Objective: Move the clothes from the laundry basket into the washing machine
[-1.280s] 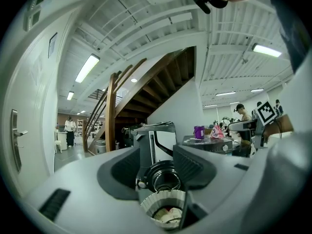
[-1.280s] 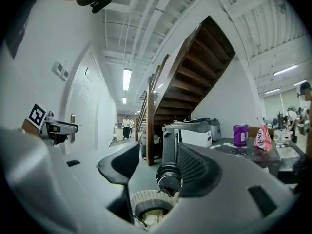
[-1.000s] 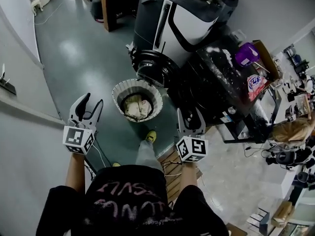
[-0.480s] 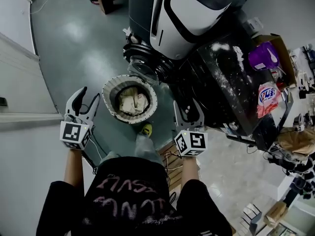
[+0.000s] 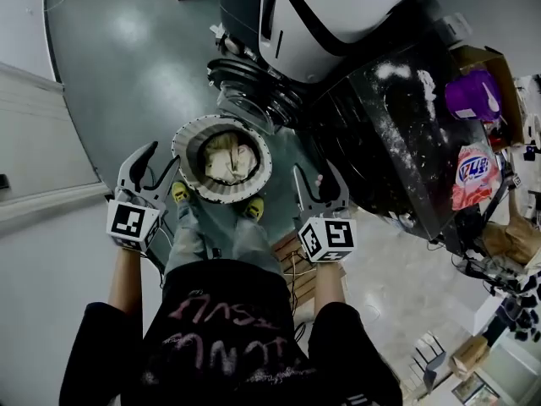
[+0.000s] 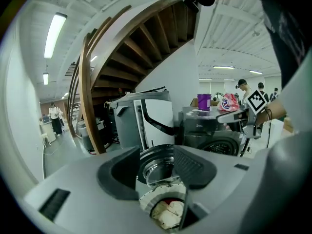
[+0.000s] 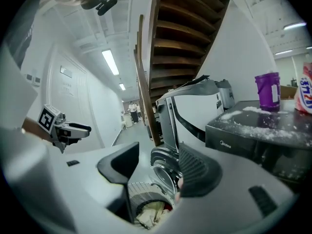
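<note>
Shoes (image 5: 179,193) in yellow stand right at the near rim of the laundry basket (image 5: 188,140), so the person is tight against it. On either side of that rim hang the left gripper (image 5: 159,164) and the right gripper (image 5: 316,183), both with jaws apart and nothing between them. Each gripper view looks through its gap at the clothes (image 5: 226,161), a pale crumpled heap low inside the basket, which stands on the floor (image 5: 127,66). The likely trouble, as I judge it, is that the basket looks light and narrow. A jaw catching its ribbed wall on the way down could tip or shove it, and a shallow pinch might lift only one fold and let the rest trail over the rim. The right gripper has little room, with the black washing machine (image 5: 397,134) near on its side, while the left has open floor beside it. Just past the far rim a round glass door (image 5: 249,83) juts from the white machine (image 5: 330,15), narrowing the way over. Which machine takes the load I cannot tell.
</note>
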The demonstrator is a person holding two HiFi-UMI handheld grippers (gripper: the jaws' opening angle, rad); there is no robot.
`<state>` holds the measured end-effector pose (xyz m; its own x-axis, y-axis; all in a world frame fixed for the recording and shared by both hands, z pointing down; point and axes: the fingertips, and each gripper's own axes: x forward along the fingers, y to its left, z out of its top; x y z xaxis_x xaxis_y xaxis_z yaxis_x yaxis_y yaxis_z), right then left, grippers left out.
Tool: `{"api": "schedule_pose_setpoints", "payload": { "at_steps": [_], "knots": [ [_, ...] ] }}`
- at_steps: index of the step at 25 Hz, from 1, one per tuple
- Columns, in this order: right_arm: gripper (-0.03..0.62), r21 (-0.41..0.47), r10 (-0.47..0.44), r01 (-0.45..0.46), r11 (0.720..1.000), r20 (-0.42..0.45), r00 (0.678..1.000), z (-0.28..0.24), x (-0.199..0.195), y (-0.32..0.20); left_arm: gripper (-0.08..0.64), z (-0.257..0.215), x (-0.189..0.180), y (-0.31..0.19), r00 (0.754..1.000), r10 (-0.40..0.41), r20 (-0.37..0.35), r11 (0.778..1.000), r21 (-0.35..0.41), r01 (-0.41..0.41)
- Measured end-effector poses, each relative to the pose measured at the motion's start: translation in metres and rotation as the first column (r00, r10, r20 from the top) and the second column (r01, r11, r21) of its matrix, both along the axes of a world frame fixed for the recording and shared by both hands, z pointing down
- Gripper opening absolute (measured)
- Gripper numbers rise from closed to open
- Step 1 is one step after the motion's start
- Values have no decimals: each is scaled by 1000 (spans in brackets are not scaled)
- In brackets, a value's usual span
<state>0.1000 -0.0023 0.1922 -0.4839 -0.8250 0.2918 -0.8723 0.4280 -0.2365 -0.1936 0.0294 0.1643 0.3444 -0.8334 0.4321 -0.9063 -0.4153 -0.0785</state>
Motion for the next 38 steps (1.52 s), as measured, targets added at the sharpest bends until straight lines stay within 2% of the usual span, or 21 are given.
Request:
{"api": "schedule_pose_setpoints", "payload": {
  "at_steps": [6,8,11,17,23,28,32,34,36,38],
  "knots": [
    [252,-18,41,-41,999,-10,999,13,-24,-2,216,20,-10,-23,997,80,-24,996,-45,-81],
    [253,-25,64,-64,998,-19,998,16,-33,-1,216,30,-14,-30,991,129,-29,989,-64,-131],
    [258,-51,80,-83,995,-49,996,27,-47,4,216,46,-18,-38,977,213,-31,973,-89,-215],
    [258,-111,84,-93,990,-82,993,62,-70,5,216,90,-21,-51,936,352,-30,922,-164,-352],
    [258,-166,24,-41,985,-102,994,101,-94,7,216,139,-30,-46,918,396,-16,890,-239,-388],
    [258,-232,-8,-16,972,-104,995,150,-104,8,216,189,-29,-43,893,449,19,854,-302,-423],
    [258,-304,6,-28,952,-75,997,192,-111,13,216,232,-29,-42,898,440,4,840,-354,-410],
    [258,-332,0,-29,943,-88,996,214,-114,19,222,251,-28,-43,897,443,14,836,-368,-407],
    [256,-359,-28,-14,933,-111,993,237,-117,25,221,271,-28,-41,884,466,41,823,-386,-416],
    [256,-388,-55,4,921,-120,991,260,-123,31,224,294,-30,-37,863,501,66,801,-414,-433]
  ]
}}
